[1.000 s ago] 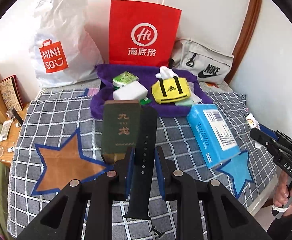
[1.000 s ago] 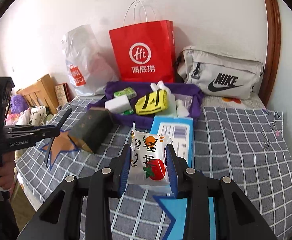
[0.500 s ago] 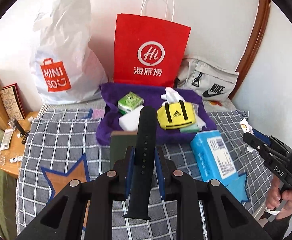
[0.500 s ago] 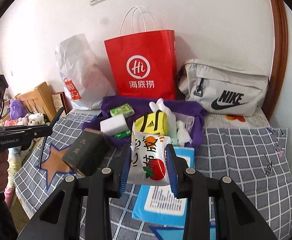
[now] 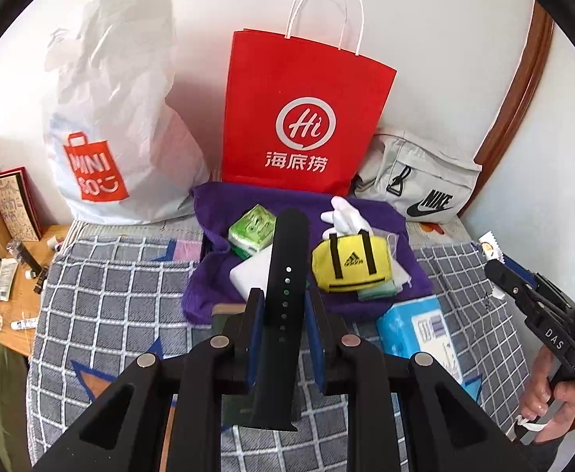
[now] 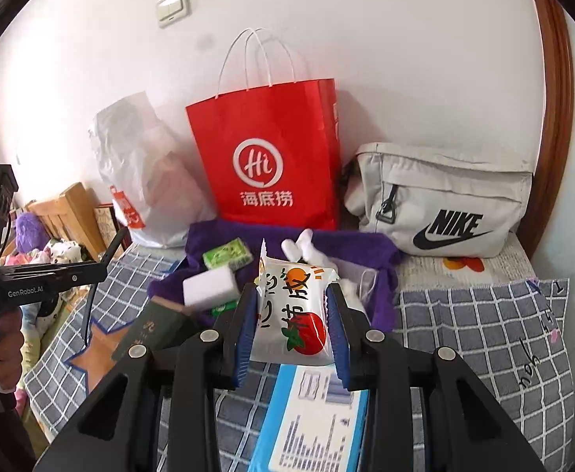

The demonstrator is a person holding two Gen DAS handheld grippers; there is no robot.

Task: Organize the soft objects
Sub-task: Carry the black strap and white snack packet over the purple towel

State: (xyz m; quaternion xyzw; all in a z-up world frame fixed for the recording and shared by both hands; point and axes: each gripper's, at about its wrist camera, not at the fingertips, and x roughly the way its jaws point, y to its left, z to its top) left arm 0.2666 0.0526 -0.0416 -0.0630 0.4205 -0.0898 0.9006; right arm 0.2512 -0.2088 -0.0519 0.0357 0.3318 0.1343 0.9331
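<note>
My left gripper (image 5: 283,306) is shut on a black watch strap (image 5: 285,275) and holds it upright above the bed, just short of the purple cloth (image 5: 366,212). My right gripper (image 6: 292,316) is shut on a white snack packet (image 6: 295,310) printed with a tomato and an orange, held above the blue box (image 6: 318,421). On the purple cloth (image 6: 381,295) lie a green packet (image 5: 252,230), a white sponge block (image 6: 208,287), a yellow mini duffel (image 5: 352,261) and a white plush piece (image 5: 344,212). A dark green book (image 6: 146,334) lies in front of the cloth.
A red paper bag (image 5: 307,118), a white Miniso bag (image 5: 110,126) and a grey Nike bag (image 6: 444,204) stand against the wall. The bed has a checked cover (image 6: 484,334) with star patches (image 6: 90,350). A wooden side table (image 5: 16,295) with small items stands left.
Both grippers have moved forward toward the purple cloth and the bags, each still holding its item. The book and blue box now sit lower, partly under the grippers.
</note>
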